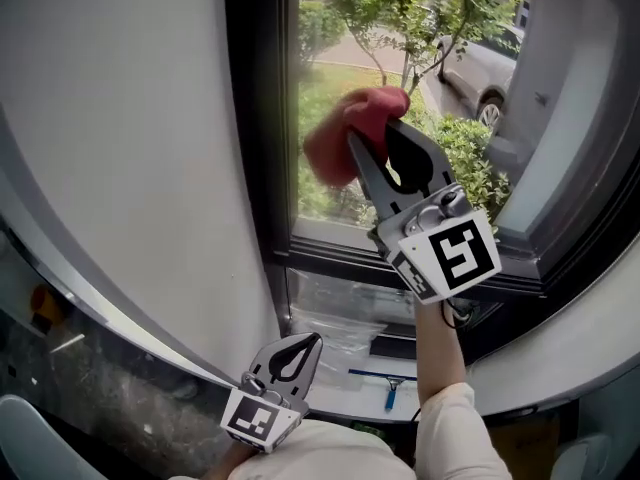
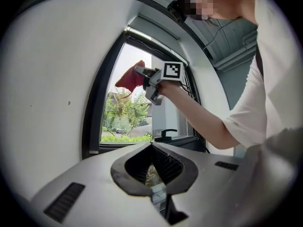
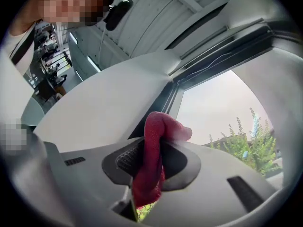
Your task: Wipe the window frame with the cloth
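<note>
Two tools, only one is working. The left tool (image 1: 312, 340) hangs low next to the wall (image 1: 120, 118) with its jaws together and nothing between them. My read is that it's parked there to keep clear, since a wipe needs one hand only.

Next over is the frame (image 1: 262, 118). A dark upright runs along the wall edge, and a bottom rail crosses under the glass (image 1: 320, 68).

The cloth (image 1: 345, 133) is red and bunched. It sits high up, just right of that upright and in front of the glass in the head view. The right gripper view puts it near the upper corner of the frame. No view settles whether it touches the frame or the glass.

The right tool (image 1: 378, 138) is clamped on the cloth. The fabric runs down between the ribbed pads, and a wad folds over past the tips. That's likely on purpose, so soft fabric meets the frame rather than the hard jaws. The tool points up and away from the person, and the forearm (image 1: 440, 343) is stretched to reach height.

Judgement:
- **Stage:** the wipe is in progress or about to land, along the upper left of the frame.
- **Next move:** it probably calls for a small shift left to put the wad on the upright, then a drag along it.
- **Risk:** the pinch looks narrow, so friction on the frame could pull the cloth out or roll it aside, leaving a jaw tip to scrape.
</note>
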